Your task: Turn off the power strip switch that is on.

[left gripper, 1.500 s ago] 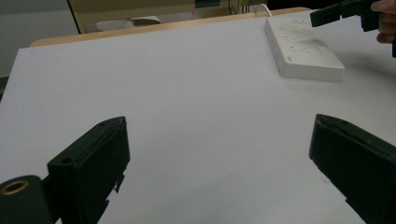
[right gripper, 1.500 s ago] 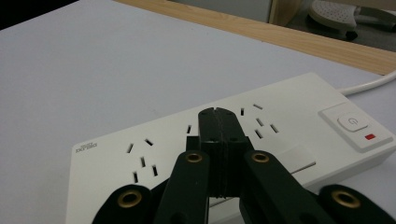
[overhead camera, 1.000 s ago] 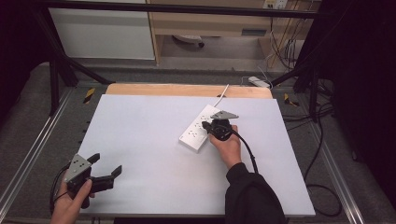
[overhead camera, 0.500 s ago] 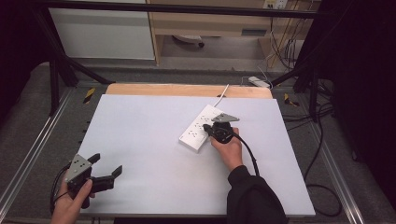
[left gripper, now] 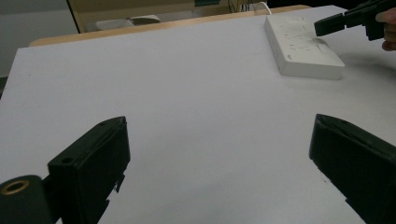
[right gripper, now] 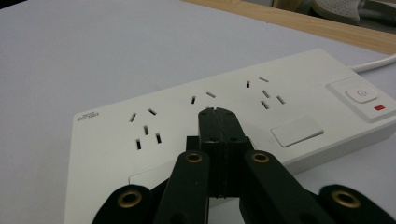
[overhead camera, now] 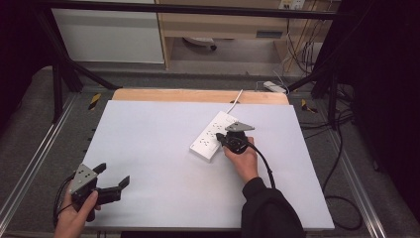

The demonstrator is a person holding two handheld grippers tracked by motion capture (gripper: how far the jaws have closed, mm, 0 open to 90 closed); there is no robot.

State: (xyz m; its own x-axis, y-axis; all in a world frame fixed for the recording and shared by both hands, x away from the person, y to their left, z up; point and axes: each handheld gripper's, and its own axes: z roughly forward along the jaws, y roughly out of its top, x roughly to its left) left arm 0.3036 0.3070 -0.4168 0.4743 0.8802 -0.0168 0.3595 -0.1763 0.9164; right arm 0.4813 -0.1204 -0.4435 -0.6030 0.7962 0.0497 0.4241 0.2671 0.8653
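1. Broadly, the white table (overhead camera: 148,148) carries one thing that matters: a white power strip (overhead camera: 214,135) lying slantwise a little to the 1 o'clock side of centre, its cord (overhead camera: 236,99) running off toward 12 o'clock.
2. Over the strip sits the right gripper (overhead camera: 221,140), jaws pressed together with nothing between them, its tip above the middle sockets (right gripper: 201,97). I judge the step to be a press or push on the strip.
3. If the switch is the aim, note that the switch (right gripper: 360,94) sits at the cord end, at about 2 o'clock from the tip in the right gripper view, beside a small red mark (right gripper: 379,108). Come down squarely on it; a slanted push would likely slide the light strip across the smooth surface.
4. Down at 7 o'clock the left gripper (overhead camera: 113,179) waits with jaws wide apart, holding nothing, well apart from the strip. It could steady the near end (left gripper: 308,70) if the strip skids.
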